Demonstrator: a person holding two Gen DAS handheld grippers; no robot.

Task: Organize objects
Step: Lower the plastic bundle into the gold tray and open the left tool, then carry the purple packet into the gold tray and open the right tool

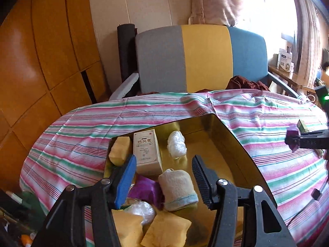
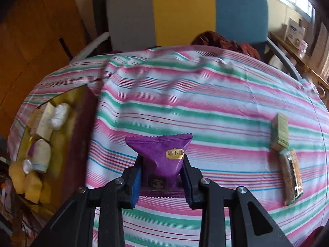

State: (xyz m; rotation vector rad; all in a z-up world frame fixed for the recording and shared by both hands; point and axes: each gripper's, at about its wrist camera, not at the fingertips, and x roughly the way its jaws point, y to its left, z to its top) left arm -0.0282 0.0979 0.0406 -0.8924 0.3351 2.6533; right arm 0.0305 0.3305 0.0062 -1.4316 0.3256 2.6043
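Right wrist view: our right gripper [image 2: 162,173], tilted downward over the striped cloth [image 2: 205,107], is clamped on a crinkly purple snack packet [image 2: 159,154]. At nine o'clock sits the gold-lined tray [image 2: 59,135]. Our left gripper [image 1: 164,177] hangs apart-jawed above that tray, holding nothing, over a rolled beige towel [image 1: 177,187].

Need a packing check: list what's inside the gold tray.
Inside the gold tray: yellow packets, a beige box, clear plastic wads, a rolled towel, a purple packet. Anything underneath is hidden.
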